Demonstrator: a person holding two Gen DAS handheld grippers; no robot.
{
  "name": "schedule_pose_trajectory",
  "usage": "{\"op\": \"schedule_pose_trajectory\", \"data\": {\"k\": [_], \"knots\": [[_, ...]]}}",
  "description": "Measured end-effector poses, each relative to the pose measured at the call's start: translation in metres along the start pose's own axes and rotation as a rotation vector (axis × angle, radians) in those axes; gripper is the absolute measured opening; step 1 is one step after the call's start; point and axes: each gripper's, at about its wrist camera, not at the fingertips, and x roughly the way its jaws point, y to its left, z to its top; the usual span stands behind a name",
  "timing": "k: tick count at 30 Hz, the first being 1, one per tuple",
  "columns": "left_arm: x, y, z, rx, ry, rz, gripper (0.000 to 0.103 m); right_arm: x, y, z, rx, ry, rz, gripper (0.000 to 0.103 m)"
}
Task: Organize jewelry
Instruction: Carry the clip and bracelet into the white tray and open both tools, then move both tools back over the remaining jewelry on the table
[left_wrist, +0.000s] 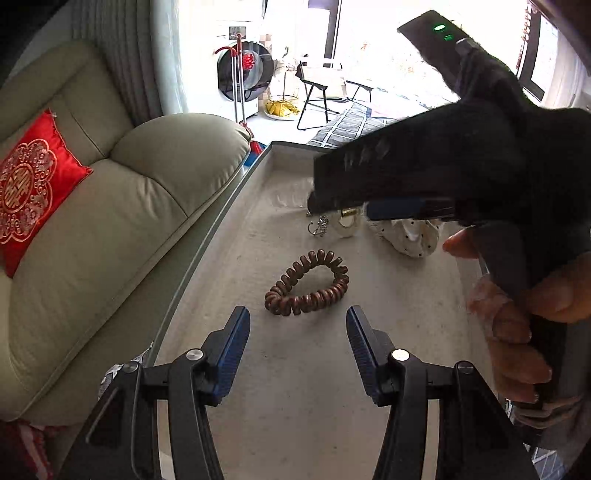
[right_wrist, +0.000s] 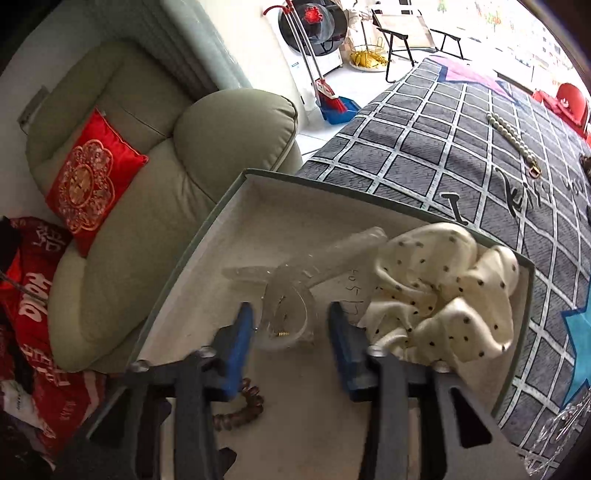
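A brown spiral hair tie lies on the floor of a shallow grey-rimmed tray. My left gripper is open just short of it, empty. My right gripper is open over the tray, its fingers on either side of a clear plastic bag holding small earrings; I cannot tell if they touch it. A cream polka-dot scrunchie lies right of it. The right gripper shows from the side in the left wrist view, above a silver earring and a white ring-shaped piece.
A beige sofa with a red cushion borders the tray's left. The tray rests on a grey checked cover, where a cream bead necklace lies far right. Red bags lie at the lower left.
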Motion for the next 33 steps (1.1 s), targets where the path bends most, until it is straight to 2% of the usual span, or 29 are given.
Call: {"op": "schedule_pose_trajectory", "data": {"k": [9,13,14,15,16,17,20,33], "knots": [[-0.009,-0.002,0.000,-0.001,-0.010,0.025,0.057,-0.045,0.001,-0.012,0.028,-0.069,0.048,0.072],[-0.017,-0.001,0.000,-0.018,-0.018,0.030,0.057,-0.065,-0.004,-0.020,0.054,-0.099,0.055,0.073],[-0.019,0.000,0.000,-0.023,-0.021,0.033,0.064,-0.071,-0.005,-0.023,0.058,-0.106,0.053,0.073],[-0.021,0.000,0.000,-0.029,-0.022,0.034,0.077,-0.075,-0.006,-0.026,0.060,-0.112,0.053,0.073],[-0.025,0.002,-0.001,-0.041,-0.033,0.041,0.096,-0.080,-0.008,-0.029,0.064,-0.119,0.052,0.073],[-0.028,0.003,-0.002,-0.050,-0.050,0.051,0.101,-0.083,-0.009,-0.031,0.067,-0.123,0.051,0.074],[-0.036,0.002,-0.002,-0.048,-0.068,0.058,0.101,-0.093,-0.016,-0.038,0.085,-0.136,0.047,0.079],[-0.061,-0.032,-0.005,-0.003,-0.084,0.027,0.101,-0.139,-0.070,-0.089,0.210,-0.177,0.018,0.080]]}}
